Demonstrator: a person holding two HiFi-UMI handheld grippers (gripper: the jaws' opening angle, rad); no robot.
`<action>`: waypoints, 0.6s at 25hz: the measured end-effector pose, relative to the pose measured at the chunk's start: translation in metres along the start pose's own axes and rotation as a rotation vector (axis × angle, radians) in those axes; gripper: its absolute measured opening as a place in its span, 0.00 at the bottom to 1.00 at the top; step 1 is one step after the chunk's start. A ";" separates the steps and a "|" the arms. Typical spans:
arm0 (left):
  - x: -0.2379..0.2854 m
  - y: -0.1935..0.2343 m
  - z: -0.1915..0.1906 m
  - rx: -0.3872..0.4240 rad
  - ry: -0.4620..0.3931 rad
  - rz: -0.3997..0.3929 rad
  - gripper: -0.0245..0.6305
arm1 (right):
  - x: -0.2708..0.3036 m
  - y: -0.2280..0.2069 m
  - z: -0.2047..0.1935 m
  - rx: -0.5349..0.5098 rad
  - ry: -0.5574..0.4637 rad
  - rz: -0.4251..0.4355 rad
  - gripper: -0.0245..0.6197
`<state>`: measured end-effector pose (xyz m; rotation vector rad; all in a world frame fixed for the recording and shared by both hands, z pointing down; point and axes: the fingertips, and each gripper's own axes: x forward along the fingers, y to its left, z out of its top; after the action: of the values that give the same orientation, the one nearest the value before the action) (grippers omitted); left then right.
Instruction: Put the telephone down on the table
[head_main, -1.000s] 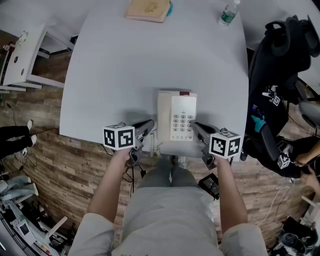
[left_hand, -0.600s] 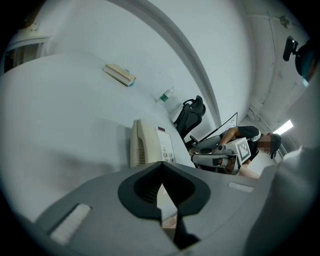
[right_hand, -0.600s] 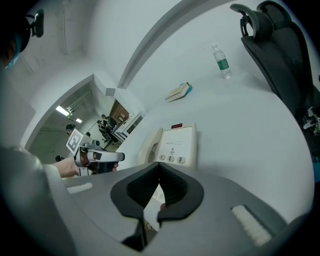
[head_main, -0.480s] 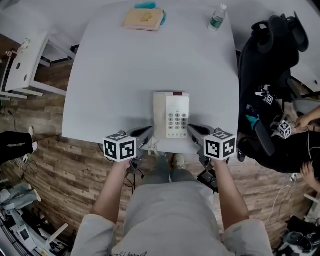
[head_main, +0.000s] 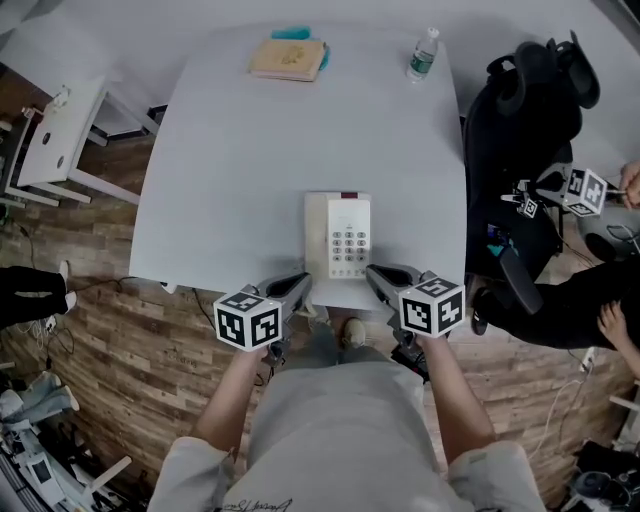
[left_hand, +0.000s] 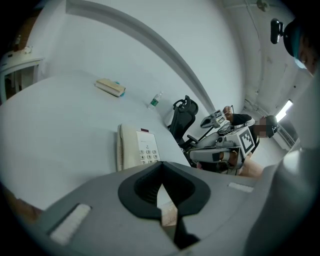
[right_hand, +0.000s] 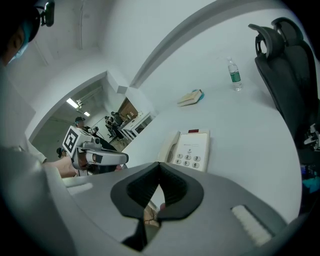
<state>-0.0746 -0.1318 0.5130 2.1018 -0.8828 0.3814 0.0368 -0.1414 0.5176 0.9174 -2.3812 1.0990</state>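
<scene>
1. Task item: the telephone (head_main: 338, 236) lies flat on the white tabletop (head_main: 230, 170), close to the near edge. Its handset is in the cradle on its left side and the keypad faces up. I judge the placing complete.

2. Left hand-held gripper (head_main: 297, 288): jaws together, nothing between them. It hangs off the near edge, clear of the telephone on its left.

3. Right hand-held gripper (head_main: 377, 277): jaws likewise closed and empty, clear of the telephone on its right. Neither tool touches the set.

4. Conduct of the step: what remains, in my judgement, is a clean retreat.
   - Keep both tools level with each other and draw them straight back from the edge.
   - Do not sweep either tool sideways across the set, since a knock on the handset side could unseat it.
   - The base sits near the edge, so any nudge toward the person risks a fall.

5. Surroundings, all well apart from the telephone:
   - A tan book (head_main: 290, 57) at the far edge, with something teal under it.
   - A water bottle (head_main: 423, 54) standing upright at the far right.

6. Obstructions: a black office chair (head_main: 525, 110) stands against the right side of the tabletop, and another person's hand (head_main: 632, 184) works beyond it. A small white side table (head_main: 50, 140) stands to the left. None lies in the retreat path.
</scene>
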 end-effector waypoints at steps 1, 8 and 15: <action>-0.003 -0.003 -0.002 0.001 -0.003 0.006 0.06 | -0.002 0.003 -0.002 -0.003 0.001 0.001 0.05; -0.019 -0.023 -0.007 -0.012 -0.047 0.034 0.06 | -0.016 0.020 -0.008 -0.031 -0.012 0.016 0.05; -0.028 -0.039 -0.006 -0.025 -0.067 0.026 0.06 | -0.022 0.044 -0.022 -0.056 0.001 0.040 0.05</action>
<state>-0.0664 -0.0976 0.4795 2.0927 -0.9501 0.3130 0.0236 -0.0943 0.4963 0.8544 -2.4266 1.0409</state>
